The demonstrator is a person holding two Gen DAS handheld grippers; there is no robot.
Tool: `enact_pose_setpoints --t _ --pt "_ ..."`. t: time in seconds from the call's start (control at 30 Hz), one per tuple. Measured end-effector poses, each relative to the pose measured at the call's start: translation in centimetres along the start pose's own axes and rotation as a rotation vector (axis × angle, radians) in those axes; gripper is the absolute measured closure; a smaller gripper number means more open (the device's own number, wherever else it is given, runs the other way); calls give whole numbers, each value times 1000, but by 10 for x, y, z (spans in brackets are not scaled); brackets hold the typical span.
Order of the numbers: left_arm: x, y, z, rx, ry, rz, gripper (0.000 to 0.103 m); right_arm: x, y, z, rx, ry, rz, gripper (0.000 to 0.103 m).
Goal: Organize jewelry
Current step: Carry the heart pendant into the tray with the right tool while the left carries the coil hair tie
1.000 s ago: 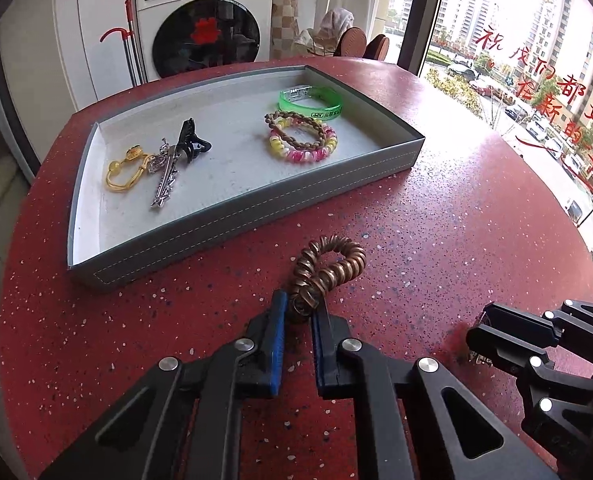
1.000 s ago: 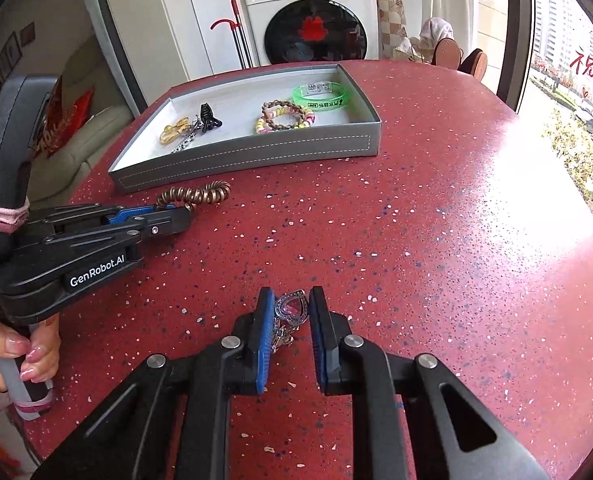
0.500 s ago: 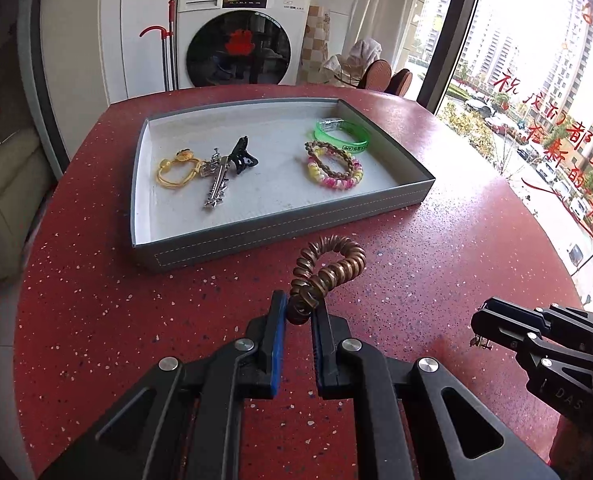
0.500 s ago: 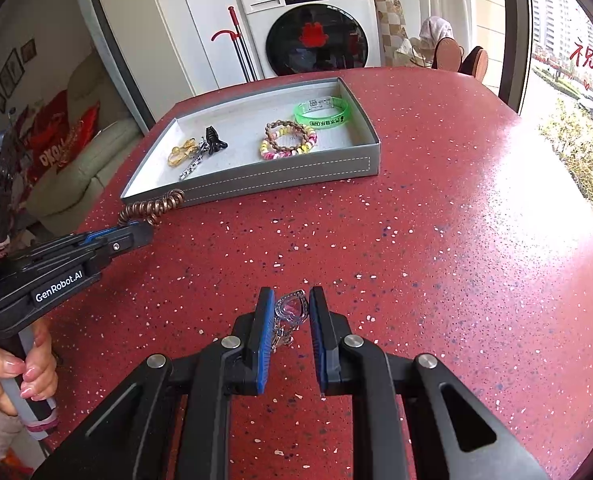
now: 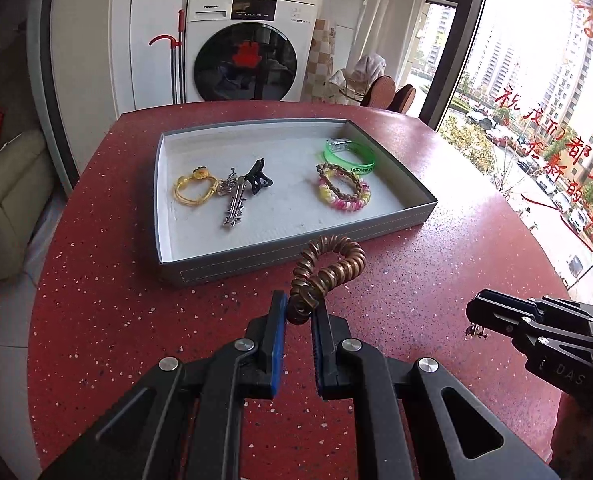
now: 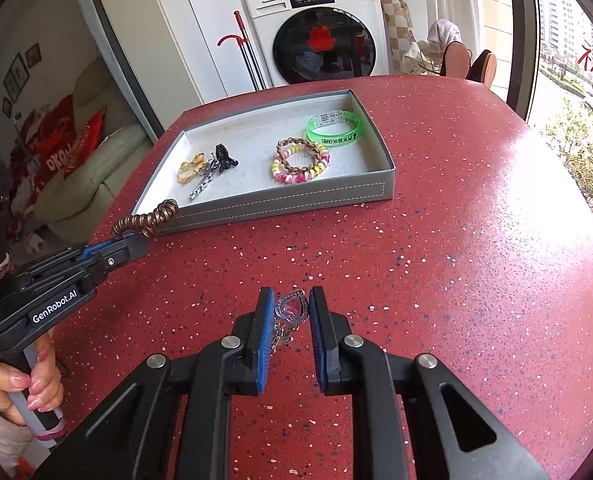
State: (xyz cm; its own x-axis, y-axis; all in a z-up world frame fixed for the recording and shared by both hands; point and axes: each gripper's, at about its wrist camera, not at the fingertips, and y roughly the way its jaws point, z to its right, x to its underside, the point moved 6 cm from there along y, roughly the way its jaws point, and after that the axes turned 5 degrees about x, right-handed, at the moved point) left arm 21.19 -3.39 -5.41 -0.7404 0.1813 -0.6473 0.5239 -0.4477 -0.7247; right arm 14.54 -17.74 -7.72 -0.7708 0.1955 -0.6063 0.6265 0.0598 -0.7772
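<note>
My left gripper (image 5: pixel 299 312) is shut on a brown spiral hair tie (image 5: pixel 328 266), held above the red table just in front of the grey tray (image 5: pixel 296 268). In the right wrist view the same left gripper (image 6: pixel 136 240) and brown spiral hair tie (image 6: pixel 146 220) hang near the grey tray's (image 6: pixel 280 204) front left corner. My right gripper (image 6: pixel 292 312) is shut on a small silver heart pendant (image 6: pixel 290 308) with a short chain. In the tray lie a gold ring piece (image 5: pixel 194 190), a silver hair clip (image 5: pixel 234 200), a black claw clip (image 5: pixel 258 178), a beaded bracelet (image 5: pixel 344 194) and a green wristband (image 5: pixel 350 156).
The red speckled table (image 6: pixel 456 260) spreads wide to the right of the tray. A washing machine (image 5: pixel 248 48) and a red-handled mop (image 5: pixel 174 60) stand behind the table. A window (image 5: pixel 536 80) lies to the right, a sofa (image 5: pixel 4 208) to the left. A hand (image 6: pixel 20 384) grips the left handle.
Both grippers have risen a little with their loads still held. The left one has swung so the tray sits more squarely ahead of it.
</note>
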Motion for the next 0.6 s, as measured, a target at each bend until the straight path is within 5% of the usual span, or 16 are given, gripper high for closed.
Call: enact_pose_setpoints --t 0.6 --pt "-38 4 -28 -40 -42 47 73 -73 15 3 -47 22 41 84"
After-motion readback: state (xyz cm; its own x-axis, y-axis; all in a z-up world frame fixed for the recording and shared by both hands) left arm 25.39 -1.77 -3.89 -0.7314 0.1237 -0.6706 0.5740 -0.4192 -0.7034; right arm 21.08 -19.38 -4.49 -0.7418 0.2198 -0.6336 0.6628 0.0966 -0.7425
